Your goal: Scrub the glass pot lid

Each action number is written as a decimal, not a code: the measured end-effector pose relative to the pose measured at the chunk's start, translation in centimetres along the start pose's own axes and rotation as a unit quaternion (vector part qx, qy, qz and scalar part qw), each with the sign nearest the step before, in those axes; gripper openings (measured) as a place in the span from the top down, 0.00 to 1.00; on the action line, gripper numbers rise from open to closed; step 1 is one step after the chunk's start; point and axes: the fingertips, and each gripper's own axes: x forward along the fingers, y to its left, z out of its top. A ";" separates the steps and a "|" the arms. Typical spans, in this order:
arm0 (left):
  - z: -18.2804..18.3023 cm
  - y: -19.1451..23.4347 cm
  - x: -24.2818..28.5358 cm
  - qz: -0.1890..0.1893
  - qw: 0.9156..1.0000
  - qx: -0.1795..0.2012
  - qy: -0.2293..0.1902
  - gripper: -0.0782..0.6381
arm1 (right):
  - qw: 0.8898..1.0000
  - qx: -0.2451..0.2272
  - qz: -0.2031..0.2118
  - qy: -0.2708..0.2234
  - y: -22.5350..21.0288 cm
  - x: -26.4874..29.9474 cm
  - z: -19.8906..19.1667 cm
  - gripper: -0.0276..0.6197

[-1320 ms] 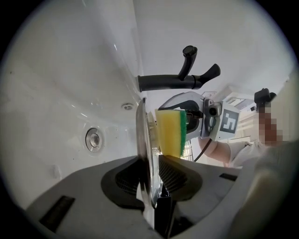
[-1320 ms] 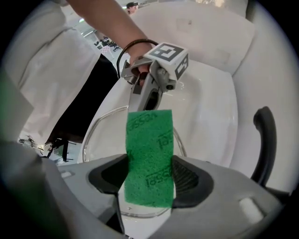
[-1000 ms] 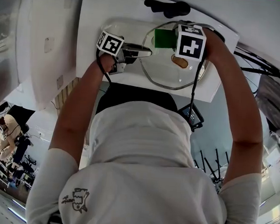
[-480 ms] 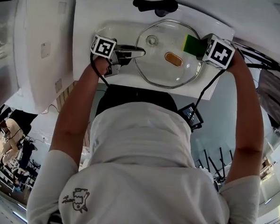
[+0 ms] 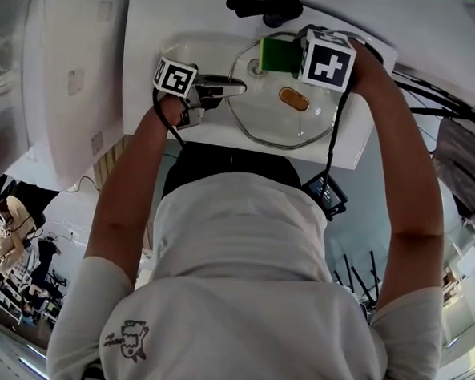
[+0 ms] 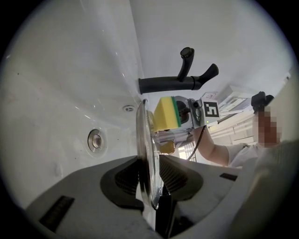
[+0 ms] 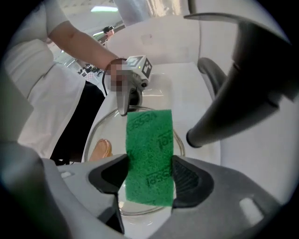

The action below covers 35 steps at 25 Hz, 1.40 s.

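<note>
The glass pot lid [image 5: 263, 106] lies over the white sink [image 5: 150, 39], its brown knob [image 5: 293, 99] near the middle. My left gripper [image 5: 228, 88] reaches in level from the left, shut on the lid's rim. In the left gripper view the lid [image 6: 144, 140] stands edge-on between the pads. My right gripper [image 5: 292, 58] points steeply down over the lid's far side, shut on a green and yellow sponge [image 5: 278, 55]. The right gripper view shows the sponge's green face [image 7: 149, 156] clamped between the jaws above the lid [image 7: 96, 128].
A black faucet [image 5: 265, 8] juts over the sink's far edge, close to the sponge and large in the right gripper view [image 7: 243, 79]. The sink drain [image 6: 95, 139] sits behind the lid. A white counter [image 5: 68, 78] runs to the left.
The right gripper swept with the sponge to the lid's right edge, then came back left to the far side near the faucet. The left gripper and lid stayed put.
</note>
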 end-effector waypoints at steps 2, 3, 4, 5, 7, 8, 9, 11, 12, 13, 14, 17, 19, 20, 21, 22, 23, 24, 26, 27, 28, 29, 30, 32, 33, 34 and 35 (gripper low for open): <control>0.0 0.0 0.0 0.001 1.000 0.001 -0.001 0.73 | 1.000 -0.015 0.005 0.001 -0.2 0.6 1.2 0.51; 0.0 0.0 0.0 0.001 1.000 0.001 -0.002 0.73 | 1.000 -0.014 0.006 0.005 -0.4 0.7 1.2 0.51; 0.0 -0.1 0.0 0.001 1.000 0.002 -0.003 0.73 | 1.000 -0.008 0.003 0.012 -0.8 0.7 0.7 0.51; 0.0 -0.1 -0.1 0.002 1.000 0.003 -0.004 0.73 | 1.000 0.003 -0.002 0.018 -1.3 0.5 0.1 0.51; 0.0 -0.1 -0.2 0.005 1.000 0.005 -0.008 0.73 | 1.000 0.027 0.004 0.003 -1.8 0.5 -0.3 0.51; 0.0 0.0 -0.2 0.006 1.000 0.005 -0.010 0.73 | 0.999 0.037 0.012 -0.011 -1.8 0.6 -0.2 0.51; 0.0 0.0 -0.1 0.004 1.000 0.003 -0.013 0.73 | 0.999 0.045 0.019 -0.020 -1.8 0.7 -0.3 0.51; 0.0 0.1 -0.1 0.002 1.000 0.001 -0.018 0.73 | 0.998 0.059 0.024 -0.023 -1.9 0.7 -0.9 0.51; -0.1 0.2 -0.1 0.005 1.000 0.001 -0.019 0.73 | 0.997 0.070 0.022 -0.021 -2.1 0.7 -1.4 0.52; -0.1 0.2 -0.2 0.006 1.000 0.001 -0.021 0.73 | 0.996 0.082 0.018 -0.018 -2.3 0.6 -2.1 0.52; -0.1 0.3 -0.2 0.004 1.000 -0.001 -0.024 0.73 | 0.995 0.095 0.014 -0.015 -2.5 0.5 -2.7 0.51; -0.1 0.3 -0.2 -0.002 1.000 -0.006 -0.031 0.73 | 0.991 0.130 0.010 -0.018 -2.8 0.2 -4.8 0.51; -0.1 0.2 -0.2 -0.001 0.999 -0.006 -0.032 0.73 | 0.988 0.154 0.011 -0.022 -2.6 0.1 -6.4 0.52; -0.1 0.2 -0.3 0.000 0.999 -0.004 -0.032 0.73 | 0.985 0.168 0.010 -0.023 -2.4 0.0 -7.4 0.52; -0.1 0.1 -0.3 0.001 0.999 -0.003 -0.033 0.73 | 0.983 0.183 0.010 -0.026 -2.1 -0.1 -8.3 0.52; 0.0 0.0 -0.4 0.002 0.999 -0.002 -0.035 0.73 | 0.980 0.197 0.011 -0.032 -1.7 -0.1 -9.2 0.52; 0.0 -0.1 -0.4 0.003 0.999 -0.002 -0.036 0.73 | 0.977 0.210 0.012 -0.038 -1.1 -0.1 -10.0 0.51; -0.1 -0.1 -0.4 0.003 0.999 -0.003 -0.037 0.73 | 0.973 0.225 0.012 -0.044 -0.4 -0.1 -10.7 0.51; -0.3 -0.1 -0.3 0.003 0.999 -0.003 -0.038 0.73 | 0.965 0.258 0.010 -0.054 1.1 -0.1 -12.1 0.52; -0.4 0.0 -0.3 0.004 0.999 0.000 -0.039 0.73 | 0.960 0.273 0.008 -0.058 1.9 0.0 -12.6 0.52; -0.5 0.1 -0.3 0.007 0.999 0.004 -0.040 0.73 | 0.956 0.287 0.005 -0.061 2.8 0.1 -13.0 0.52; -0.7 0.2 -0.3 0.008 0.999 0.007 -0.039 0.73 | 0.952 0.300 0.001 -0.063 3.6 0.1 -13.2 0.51; -0.8 0.1 -0.3 0.008 0.999 0.010 -0.038 0.73 | 0.948 0.311 -0.004 -0.066 4.3 0.2 -13.5 0.51; -0.8 0.0 -0.1 0.008 0.999 0.013 -0.037 0.73 | 0.941 0.331 -0.014 -0.071 5.7 0.4 -13.8 0.51; -0.8 0.1 -0.1 0.008 0.999 0.013 -0.037 0.73 | 0.938 0.339 -0.016 -0.074 6.5 0.5 -14.0 0.51; -0.8 0.1 0.0 0.009 0.999 0.013 -0.036 0.73 | 0.935 0.346 -0.016 -0.076 7.4 0.7 -14.1 0.51; -0.8 0.1 0.1 0.011 0.999 0.011 -0.036 0.73 | 0.932 0.352 -0.014 -0.079 8.3 1.0 -14.3 0.51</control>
